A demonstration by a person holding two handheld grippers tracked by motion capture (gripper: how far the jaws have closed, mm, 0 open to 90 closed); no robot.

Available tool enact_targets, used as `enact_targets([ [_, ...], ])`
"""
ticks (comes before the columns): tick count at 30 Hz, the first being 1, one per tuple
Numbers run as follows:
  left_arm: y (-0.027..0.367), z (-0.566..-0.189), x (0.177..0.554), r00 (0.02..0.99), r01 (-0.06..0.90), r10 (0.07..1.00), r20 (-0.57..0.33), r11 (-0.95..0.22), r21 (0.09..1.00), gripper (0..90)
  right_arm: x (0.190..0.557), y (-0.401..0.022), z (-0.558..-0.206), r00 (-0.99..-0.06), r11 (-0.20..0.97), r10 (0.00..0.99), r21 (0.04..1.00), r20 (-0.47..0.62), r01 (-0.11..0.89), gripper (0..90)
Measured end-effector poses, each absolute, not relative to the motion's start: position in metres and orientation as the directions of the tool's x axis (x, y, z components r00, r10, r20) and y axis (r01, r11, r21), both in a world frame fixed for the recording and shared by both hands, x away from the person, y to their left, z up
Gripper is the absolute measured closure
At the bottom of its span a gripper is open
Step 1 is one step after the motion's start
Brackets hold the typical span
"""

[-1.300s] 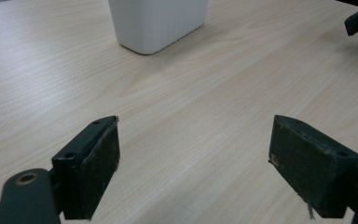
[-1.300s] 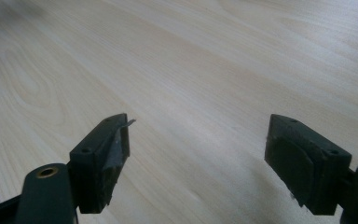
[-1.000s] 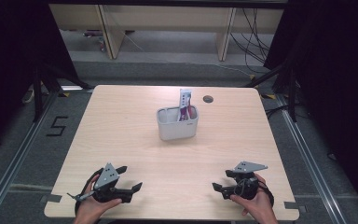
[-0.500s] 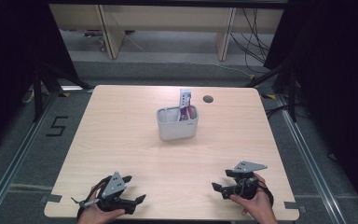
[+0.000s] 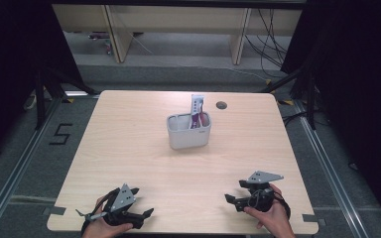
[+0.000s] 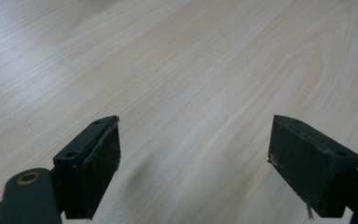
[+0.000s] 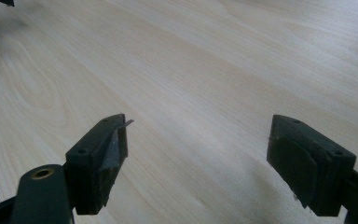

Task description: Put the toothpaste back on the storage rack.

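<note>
A pale grey tub stands on the middle of the wooden table, holding an upright white tube and a purple item. My left gripper rests low at the table's near left edge, held by a hand. Its jaws are open over bare wood, with nothing between the pads of the left gripper. My right gripper lies at the near right, also hand-held. The right gripper is open and empty, wood grain showing between its fingers.
A small dark round hole sits near the table's far edge, behind the tub. Black frames and cables surround the table, and a "5" mark lies on the floor at the left. Broad bare wood separates the grippers from the tub.
My left gripper has drawn back toward the table's near edge and sits lower. The right gripper and the tub have stayed in place.
</note>
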State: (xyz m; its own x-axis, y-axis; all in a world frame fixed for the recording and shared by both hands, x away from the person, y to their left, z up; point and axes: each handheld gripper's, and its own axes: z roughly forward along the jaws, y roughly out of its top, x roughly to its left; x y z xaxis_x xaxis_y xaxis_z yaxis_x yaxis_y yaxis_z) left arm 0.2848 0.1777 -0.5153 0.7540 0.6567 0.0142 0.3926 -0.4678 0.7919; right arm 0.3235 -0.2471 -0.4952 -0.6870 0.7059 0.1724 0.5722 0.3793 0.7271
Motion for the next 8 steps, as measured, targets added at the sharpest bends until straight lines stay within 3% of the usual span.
enact_targets([
  [8,0.1814,-0.5158,0.2878,0.726,0.413,0.688,-0.003,-0.432,0.802,16.3,0.3214,-0.2453,-0.4945,-0.676,0.358,0.707,0.718,0.209,0.597,21.2],
])
